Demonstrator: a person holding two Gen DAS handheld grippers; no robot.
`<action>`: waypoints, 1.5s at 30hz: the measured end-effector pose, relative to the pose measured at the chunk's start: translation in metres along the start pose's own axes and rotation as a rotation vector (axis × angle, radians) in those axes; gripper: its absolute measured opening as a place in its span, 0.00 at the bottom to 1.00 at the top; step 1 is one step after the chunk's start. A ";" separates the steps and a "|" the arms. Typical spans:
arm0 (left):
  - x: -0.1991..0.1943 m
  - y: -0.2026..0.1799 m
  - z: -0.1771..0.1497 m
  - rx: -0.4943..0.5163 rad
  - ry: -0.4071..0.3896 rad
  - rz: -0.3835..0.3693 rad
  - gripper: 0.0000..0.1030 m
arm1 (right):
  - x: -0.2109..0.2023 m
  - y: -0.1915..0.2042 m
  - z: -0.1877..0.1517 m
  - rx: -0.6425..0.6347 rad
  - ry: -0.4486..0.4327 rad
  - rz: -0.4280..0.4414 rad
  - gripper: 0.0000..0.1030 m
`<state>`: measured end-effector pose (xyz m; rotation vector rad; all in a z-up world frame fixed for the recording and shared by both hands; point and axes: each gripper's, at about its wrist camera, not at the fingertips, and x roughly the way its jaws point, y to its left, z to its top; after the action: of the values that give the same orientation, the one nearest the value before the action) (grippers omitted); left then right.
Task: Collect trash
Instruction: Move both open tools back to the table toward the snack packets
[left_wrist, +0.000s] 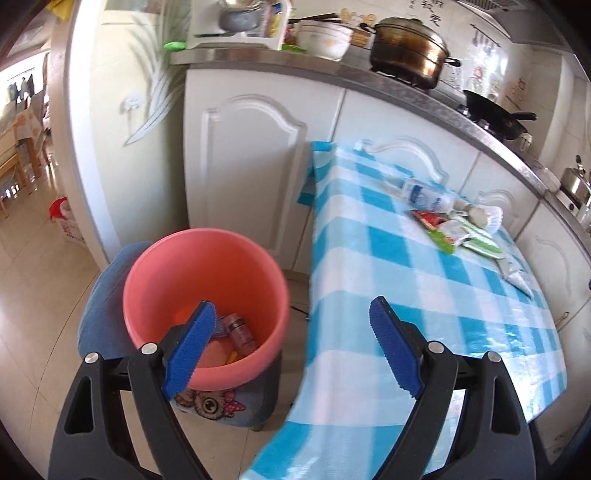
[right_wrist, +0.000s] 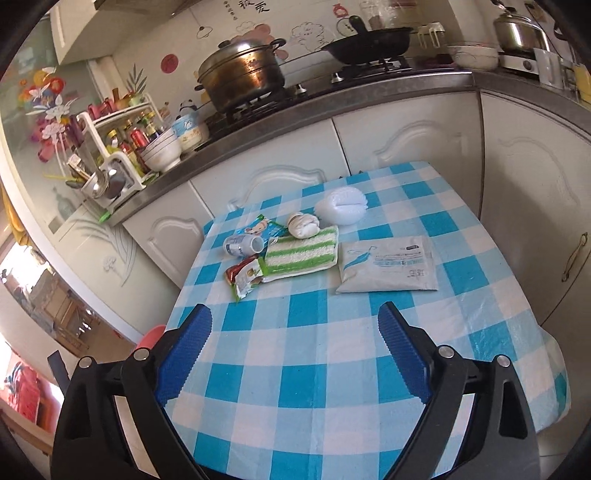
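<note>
A pink bin (left_wrist: 166, 266) stands on a blue stool left of the table and holds a small pink bottle (left_wrist: 240, 332) and other scraps. My left gripper (left_wrist: 291, 317) is open and empty, above the bin's right rim and the table's left edge. On the blue-checked table (right_wrist: 295, 369) lie a small white bottle (right_wrist: 242, 245), a red-green wrapper (right_wrist: 245, 277), a green-striped packet (right_wrist: 301, 254), a crumpled paper ball (right_wrist: 303, 225), a white paper cup liner (right_wrist: 341, 205) and a white pouch (right_wrist: 388, 264). My right gripper (right_wrist: 295, 325) is open and empty, above the table's near part.
White kitchen cabinets (right_wrist: 406, 140) run behind the table. The counter carries a steel pot (right_wrist: 240, 74), a black wok (right_wrist: 369, 42), bowls (right_wrist: 162, 151) and a bottle rack (right_wrist: 110, 147). The blue stool (left_wrist: 103, 295) stands on tiled floor.
</note>
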<state>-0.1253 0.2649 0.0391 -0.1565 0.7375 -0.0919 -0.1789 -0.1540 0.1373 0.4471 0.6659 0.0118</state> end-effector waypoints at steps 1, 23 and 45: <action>-0.002 -0.007 0.003 0.014 -0.008 -0.004 0.85 | 0.000 -0.006 0.003 0.012 -0.006 0.006 0.88; 0.119 -0.159 0.107 -0.067 0.139 -0.345 0.90 | 0.138 -0.081 0.100 0.154 0.037 0.064 0.88; 0.247 -0.186 0.144 -0.222 0.294 -0.297 0.90 | 0.230 -0.105 0.143 0.155 0.100 0.106 0.88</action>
<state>0.1490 0.0631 0.0134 -0.4718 1.0142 -0.3213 0.0748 -0.2711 0.0570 0.6336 0.7433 0.0837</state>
